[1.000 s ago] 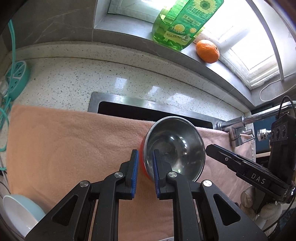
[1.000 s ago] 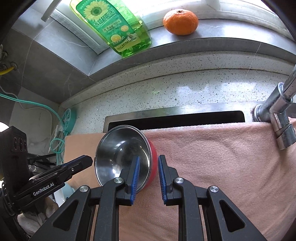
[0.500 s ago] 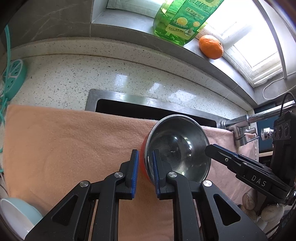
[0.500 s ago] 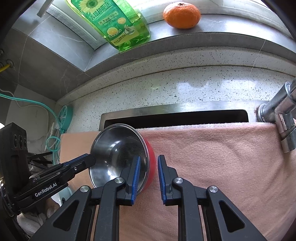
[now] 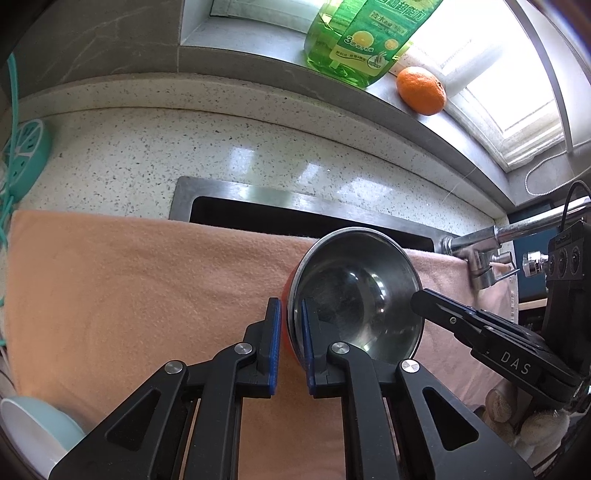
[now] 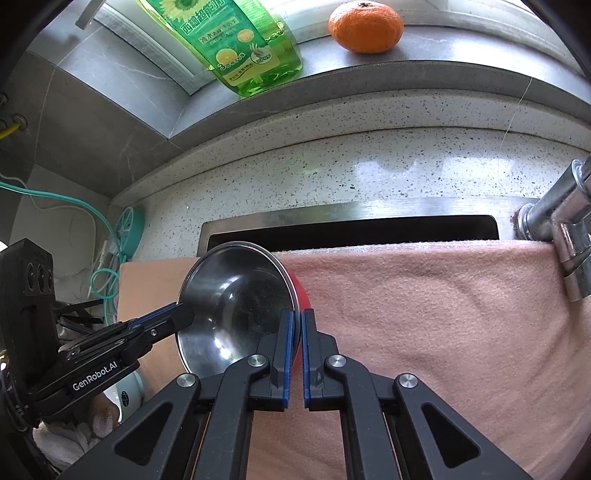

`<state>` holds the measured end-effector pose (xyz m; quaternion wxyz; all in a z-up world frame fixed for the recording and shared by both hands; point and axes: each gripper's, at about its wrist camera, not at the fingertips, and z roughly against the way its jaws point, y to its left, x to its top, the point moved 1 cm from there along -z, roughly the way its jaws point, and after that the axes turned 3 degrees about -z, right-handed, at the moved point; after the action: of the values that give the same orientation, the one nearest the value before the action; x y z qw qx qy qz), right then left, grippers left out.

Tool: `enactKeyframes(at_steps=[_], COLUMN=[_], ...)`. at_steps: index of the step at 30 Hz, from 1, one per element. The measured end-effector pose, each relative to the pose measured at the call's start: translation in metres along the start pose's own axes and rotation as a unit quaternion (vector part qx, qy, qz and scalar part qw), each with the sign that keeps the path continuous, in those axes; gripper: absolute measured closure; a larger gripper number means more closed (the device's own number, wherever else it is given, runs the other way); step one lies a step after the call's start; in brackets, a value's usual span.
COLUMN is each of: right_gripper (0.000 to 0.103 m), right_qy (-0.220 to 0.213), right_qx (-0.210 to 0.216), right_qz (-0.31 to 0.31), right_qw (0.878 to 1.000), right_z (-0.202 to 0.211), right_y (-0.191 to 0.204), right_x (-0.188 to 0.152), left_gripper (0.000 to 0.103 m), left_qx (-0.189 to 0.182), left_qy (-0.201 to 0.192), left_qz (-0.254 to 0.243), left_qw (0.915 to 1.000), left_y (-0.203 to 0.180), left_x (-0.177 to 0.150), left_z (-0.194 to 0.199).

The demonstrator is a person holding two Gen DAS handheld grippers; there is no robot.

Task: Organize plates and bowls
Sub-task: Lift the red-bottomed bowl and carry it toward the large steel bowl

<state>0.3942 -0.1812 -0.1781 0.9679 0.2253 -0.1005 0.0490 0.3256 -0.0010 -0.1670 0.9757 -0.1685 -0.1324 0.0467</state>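
A steel bowl [image 5: 354, 295] with a red outside is held tilted over the peach towel [image 5: 129, 288], and both grippers grip its rim. My left gripper [image 5: 290, 317] has its jaws closing on the bowl's left wall, one blue pad inside and one on the red outside. My right gripper [image 6: 297, 321] has its jaws closing on the opposite rim of the bowl [image 6: 236, 295], with the wall pinched between its pads. Each gripper shows in the other's view: the right gripper [image 5: 421, 299] and the left gripper [image 6: 181, 317].
The towel covers most of the sink [image 5: 295, 218]. A faucet [image 6: 554, 229] stands at the right. A green soap bottle [image 6: 236, 44] and an orange [image 6: 365, 26] sit on the window sill. A pale blue bowl [image 5: 29, 432] lies at the lower left, next to teal cables [image 6: 107, 236].
The right jaws narrowed clearly onto the bowl's rim, and the left jaws tightened a little. The bowl and both grippers stayed nearly in place.
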Motion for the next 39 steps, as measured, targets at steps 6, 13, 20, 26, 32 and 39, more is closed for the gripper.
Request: enactKeyframes(at_steps=[6, 13, 20, 26, 32, 39], right_gripper=[0.099, 0.099, 0.099, 0.099, 0.099, 0.099], right_qy=[-0.001, -0.002, -0.009, -0.022, -0.037, -0.05], right_qx=[-0.005, -0.004, 0.003, 0.009, 0.014, 0.015], right_qz=[0.002, 0.0, -0.005, -0.005, -0.01, -0.018], right_qw=[1.0, 1.0, 1.0, 1.0, 0.999, 0.998], right_z=[0.002, 0.005, 0.017, 0.035, 0.055, 0.076], right_y=[0.003, 0.004, 0.007, 0.011, 0.011, 0.01], right_x=[-0.002, -0.007, -0.014, -0.023, -0.034, -0.05], left_gripper=[0.094, 0.094, 0.094, 0.094, 0.094, 0.094], left_qx=[0.004, 0.002, -0.003, -0.014, -0.023, -0.033], left_qy=[-0.002, -0.006, -0.014, -0.021, -0.028, -0.035], left_qz=[-0.007, -0.009, -0.014, -0.024, -0.041, -0.062], left_qw=[1.0, 0.9999, 0.9998, 0.9994, 0.9985, 0.9969], left_y=[-0.003, -0.003, -0.008, -0.012, -0.023, -0.036], left_x=[-0.003, -0.007, -0.012, -0.018, -0.025, -0.037], left_z=[0.004, 0.011, 0.025, 0.04, 0.054, 0.07])
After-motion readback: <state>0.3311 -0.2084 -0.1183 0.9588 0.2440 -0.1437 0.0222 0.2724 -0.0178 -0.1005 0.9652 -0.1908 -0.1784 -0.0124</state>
